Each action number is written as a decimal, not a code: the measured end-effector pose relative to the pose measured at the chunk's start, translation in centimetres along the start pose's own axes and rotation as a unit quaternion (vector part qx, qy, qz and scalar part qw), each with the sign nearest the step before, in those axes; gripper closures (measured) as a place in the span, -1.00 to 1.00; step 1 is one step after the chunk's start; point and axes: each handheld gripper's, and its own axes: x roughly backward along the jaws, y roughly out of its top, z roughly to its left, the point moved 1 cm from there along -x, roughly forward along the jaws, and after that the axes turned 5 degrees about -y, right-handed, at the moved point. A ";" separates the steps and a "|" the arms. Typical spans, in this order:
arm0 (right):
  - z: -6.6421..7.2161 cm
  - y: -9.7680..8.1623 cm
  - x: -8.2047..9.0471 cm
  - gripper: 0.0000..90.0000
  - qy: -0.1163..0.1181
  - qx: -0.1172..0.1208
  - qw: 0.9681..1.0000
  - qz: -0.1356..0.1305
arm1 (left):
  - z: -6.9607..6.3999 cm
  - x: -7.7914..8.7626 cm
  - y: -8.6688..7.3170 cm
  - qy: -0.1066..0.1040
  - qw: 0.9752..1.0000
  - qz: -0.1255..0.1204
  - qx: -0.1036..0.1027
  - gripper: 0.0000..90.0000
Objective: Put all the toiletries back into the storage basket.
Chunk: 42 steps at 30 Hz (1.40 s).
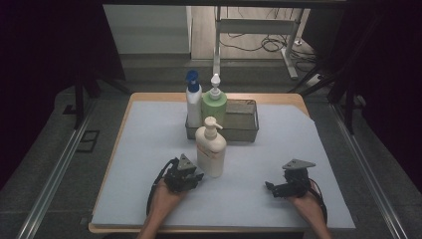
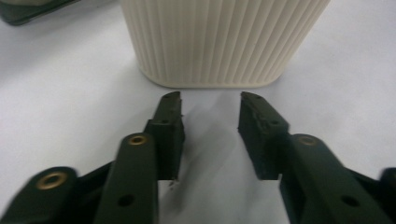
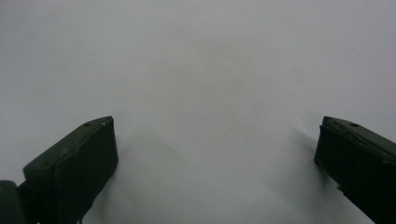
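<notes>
the left gripper [image 1: 197, 175] sits low on the white mat [image 1: 149, 149], its jaws parted with bare mat between them. in the left gripper view the tips stop just short of the cream pump bottle [image 2: 219, 42], apart from it, gripping nothing. that bottle [image 1: 211, 149] stands upright on the mat just beside the left gripper, in front of the grey tray [image 1: 244, 130]. its ribbed side faces the jaws; a faint orange-red line of label shows in the high view, too small to read.

the right gripper [image 1: 268, 187] rests on the mat well apart to the right, its jaws spread wide over plain white surface and holding nothing.

in the tray's left end stand a white bottle with a blue cap [image 1: 193, 99] and a green pump bottle [image 1: 214, 102], touching side by side; no writing on them can be read.
</notes>
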 end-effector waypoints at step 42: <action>2.2 2.2 2.0 -1.00 0.054 0.016 0.998 -0.038 | 1.0 2.4 -3.5 0.061 0.997 0.014 0.043 -0.74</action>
